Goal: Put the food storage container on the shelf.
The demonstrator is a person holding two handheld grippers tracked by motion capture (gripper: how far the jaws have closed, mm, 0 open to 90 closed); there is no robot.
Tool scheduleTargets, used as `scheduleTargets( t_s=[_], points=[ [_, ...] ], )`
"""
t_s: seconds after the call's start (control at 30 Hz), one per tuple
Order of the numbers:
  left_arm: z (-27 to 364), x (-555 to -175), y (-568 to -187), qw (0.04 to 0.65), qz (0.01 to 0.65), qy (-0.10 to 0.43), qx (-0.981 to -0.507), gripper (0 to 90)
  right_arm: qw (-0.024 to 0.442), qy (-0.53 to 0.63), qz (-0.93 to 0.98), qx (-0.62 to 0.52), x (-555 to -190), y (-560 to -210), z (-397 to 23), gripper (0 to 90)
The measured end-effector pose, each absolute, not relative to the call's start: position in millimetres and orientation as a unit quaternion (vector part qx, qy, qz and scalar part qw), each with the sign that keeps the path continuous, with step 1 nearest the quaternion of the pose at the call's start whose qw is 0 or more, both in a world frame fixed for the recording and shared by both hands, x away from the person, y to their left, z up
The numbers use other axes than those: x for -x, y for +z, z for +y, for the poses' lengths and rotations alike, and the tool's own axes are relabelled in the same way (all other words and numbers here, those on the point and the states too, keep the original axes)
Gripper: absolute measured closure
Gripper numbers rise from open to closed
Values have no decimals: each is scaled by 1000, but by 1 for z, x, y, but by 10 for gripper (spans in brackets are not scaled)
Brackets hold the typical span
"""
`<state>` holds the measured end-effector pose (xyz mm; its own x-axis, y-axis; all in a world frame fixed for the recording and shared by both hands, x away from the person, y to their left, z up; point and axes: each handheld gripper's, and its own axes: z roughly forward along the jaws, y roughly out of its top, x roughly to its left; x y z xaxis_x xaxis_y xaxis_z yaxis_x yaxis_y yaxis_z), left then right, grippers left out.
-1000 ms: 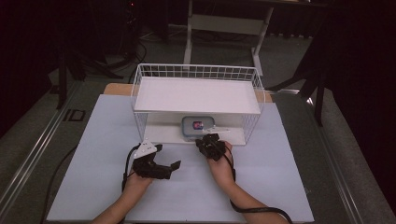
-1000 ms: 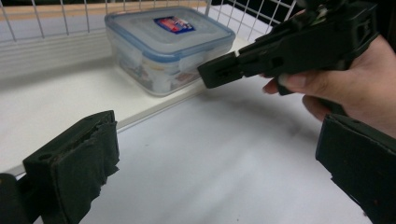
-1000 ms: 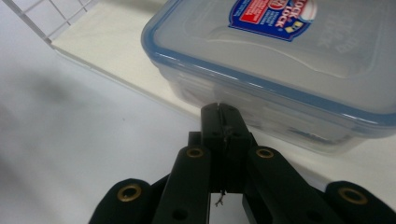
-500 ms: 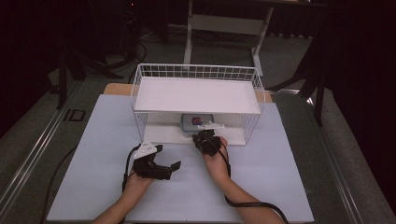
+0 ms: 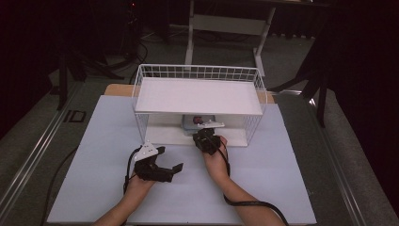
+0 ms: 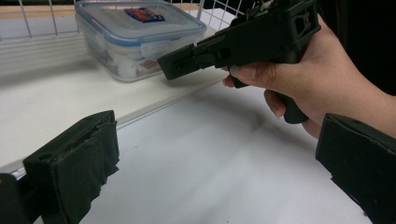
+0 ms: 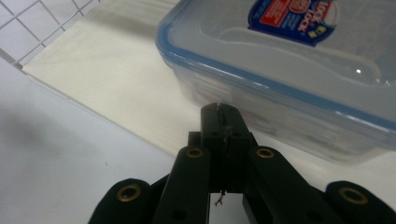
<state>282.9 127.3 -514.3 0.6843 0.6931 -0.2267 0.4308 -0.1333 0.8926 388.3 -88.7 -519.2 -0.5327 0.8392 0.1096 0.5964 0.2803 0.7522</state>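
Observation:
A clear plastic container (image 7: 299, 70) with a blue-rimmed lid and a red-and-blue label sits on the white base board under the wire shelf rack (image 5: 197, 94). In the high view the container (image 5: 193, 121) is partly hidden by the shelf. My right gripper (image 7: 220, 111) is shut with nothing between its jaws. Its tip points at the container's near wall, very close to it; I cannot tell if they touch. The left gripper view has the right gripper (image 6: 187, 63) in a hand just right of the container (image 6: 135, 32). My left gripper (image 5: 170, 158) rests open on the mat, its jaws wide apart and holding nothing.
The rack's white upper shelf (image 5: 197, 96) hangs low over the container, and wire mesh walls close its sides. A white mat (image 5: 282, 169) covers the table in front of the rack. Dark floor and table legs lie beyond.
My right gripper has edged forward toward the container under the shelf. The left gripper has stayed where it was.

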Motion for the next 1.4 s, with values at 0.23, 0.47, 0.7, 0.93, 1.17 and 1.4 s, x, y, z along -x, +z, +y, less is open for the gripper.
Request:
scheduleTargets(
  t_s=[0.23, 0.47, 0.7, 0.93, 1.17, 1.4],
  points=[
    [128, -283, -513, 540, 375, 129, -742, 5, 157, 399, 794, -432, -371, -513, -91, 874],
    [127, -283, -508, 550, 362, 128, -742, 5, 176, 412, 792, -415, -357, -504, -103, 657],
    [128, -284, -501, 564, 347, 110, -741, 5, 180, 433, 783, -409, -346, -500, -115, 388],
    [128, -281, -496, 570, 335, 109, -742, 5, 154, 465, 771, -407, -332, -492, -132, 149],
    [127, -276, -490, 566, 323, 108, -751, 5, 165, 465, 775, -395, -320, -486, -141, 151],
    [136, -270, -484, 562, 316, 112, -756, 5, 154, 473, 787, -363, -311, -484, -156, 171]
  ],
)
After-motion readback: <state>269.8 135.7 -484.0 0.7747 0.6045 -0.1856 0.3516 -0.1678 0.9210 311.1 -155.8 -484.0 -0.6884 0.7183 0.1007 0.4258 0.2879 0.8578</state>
